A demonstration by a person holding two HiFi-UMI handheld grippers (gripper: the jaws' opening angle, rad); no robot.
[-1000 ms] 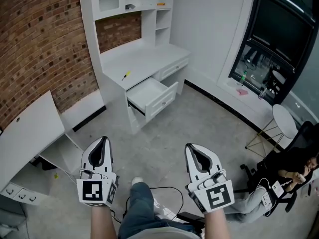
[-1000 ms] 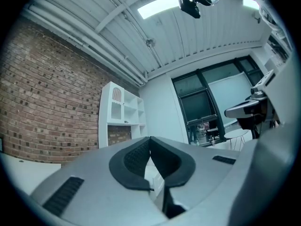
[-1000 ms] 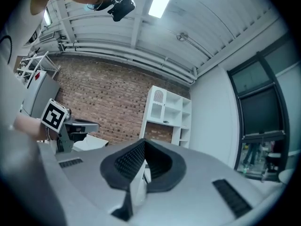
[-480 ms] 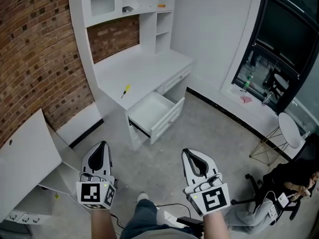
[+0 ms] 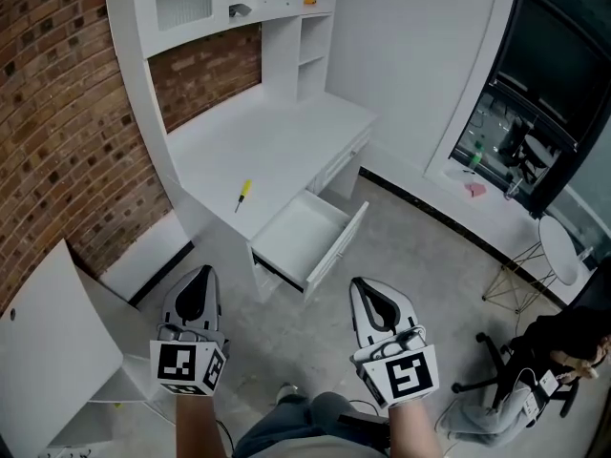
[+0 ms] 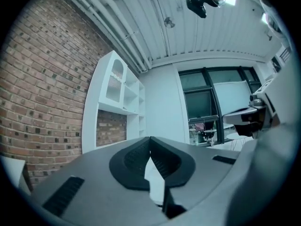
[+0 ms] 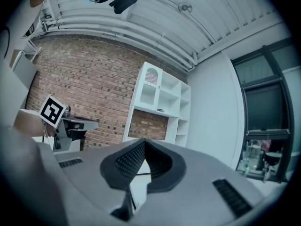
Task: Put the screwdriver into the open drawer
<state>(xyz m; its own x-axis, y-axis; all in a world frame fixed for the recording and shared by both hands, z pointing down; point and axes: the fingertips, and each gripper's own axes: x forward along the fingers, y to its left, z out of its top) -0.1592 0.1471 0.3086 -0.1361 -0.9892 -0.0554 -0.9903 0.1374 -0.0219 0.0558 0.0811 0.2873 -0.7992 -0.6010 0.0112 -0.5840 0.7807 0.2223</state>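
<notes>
The white bench fills twelve o'clock, its open drawer pulled out toward five. The left tongs and right tongs, both clenched and empty, carry black-and-white square markers. The yellow-handled screwdriver lies on the bench, at ten o'clock from the drawer.

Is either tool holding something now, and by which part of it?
Nothing is held. The left tool and the right tool are both shut and empty; the screwdriver lies on the desk.
</notes>
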